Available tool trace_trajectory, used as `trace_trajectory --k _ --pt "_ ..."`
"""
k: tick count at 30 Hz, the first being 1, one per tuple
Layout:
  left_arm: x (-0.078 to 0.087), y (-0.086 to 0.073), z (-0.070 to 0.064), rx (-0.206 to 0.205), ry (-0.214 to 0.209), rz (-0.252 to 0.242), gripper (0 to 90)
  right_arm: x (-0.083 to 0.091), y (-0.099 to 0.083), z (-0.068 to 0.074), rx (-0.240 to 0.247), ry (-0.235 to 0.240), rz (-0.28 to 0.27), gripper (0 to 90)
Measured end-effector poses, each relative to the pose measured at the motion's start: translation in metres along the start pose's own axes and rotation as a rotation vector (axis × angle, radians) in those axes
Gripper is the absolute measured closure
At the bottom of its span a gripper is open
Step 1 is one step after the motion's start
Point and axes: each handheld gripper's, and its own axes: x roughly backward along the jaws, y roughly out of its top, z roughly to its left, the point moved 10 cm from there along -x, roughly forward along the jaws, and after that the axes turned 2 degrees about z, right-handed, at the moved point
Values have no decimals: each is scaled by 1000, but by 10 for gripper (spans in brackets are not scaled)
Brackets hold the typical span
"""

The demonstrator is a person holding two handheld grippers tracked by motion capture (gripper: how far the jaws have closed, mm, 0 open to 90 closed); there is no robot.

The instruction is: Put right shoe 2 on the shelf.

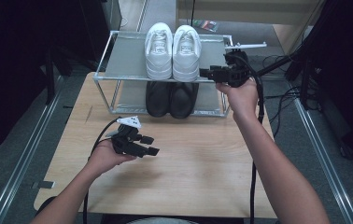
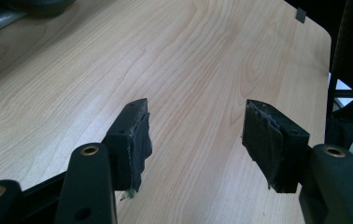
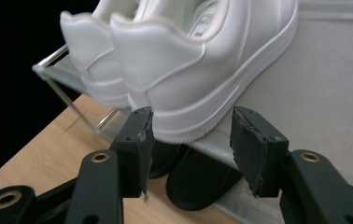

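1. A metal shoe rack point(image 1: 103, 63) stood at the far end of the wooden table point(image 1: 198, 163), and everything else sat in relation to it.
2. On the rack's top shelf lay a pair of white sneakers point(image 1: 172, 51), side by side and touching, heels toward the person.
3. Directly under them, on the rack's lower shelf, sat a pair of black shoes point(image 1: 171, 99), their rounded ends at the rack's front edge.
4. The right gripper point(image 1: 208, 73) was held at the rack's right front corner, level with the top shelf, pointing left toward the nearer white sneaker point(image 3: 202, 70).
5. Its jaws stood apart with nothing between them; in the right gripper view the heel of that sneaker sat just beyond the gap, close but apart from both pads, so far as I could tell.
6. The left gripper point(image 1: 150, 145) was well in front of the rack, over bare table near the person's side, left of the shoes.
7. Its jaws were spread wide too, holding nothing, with only wood grain showing between them in the left gripper view.
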Motion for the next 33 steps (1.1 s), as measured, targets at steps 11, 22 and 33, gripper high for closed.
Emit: trace_trajectory --k 11,22,33 --pt "2 -1 4 5 3 4 414 -1 -45 3 62 48 18 453" --pt "1 -3 6 11 5 12 413 0 -86 2 56 107 43 431" --pt "0 -4 6 11 9 19 412 -1 -125 11 69 167 48 429"
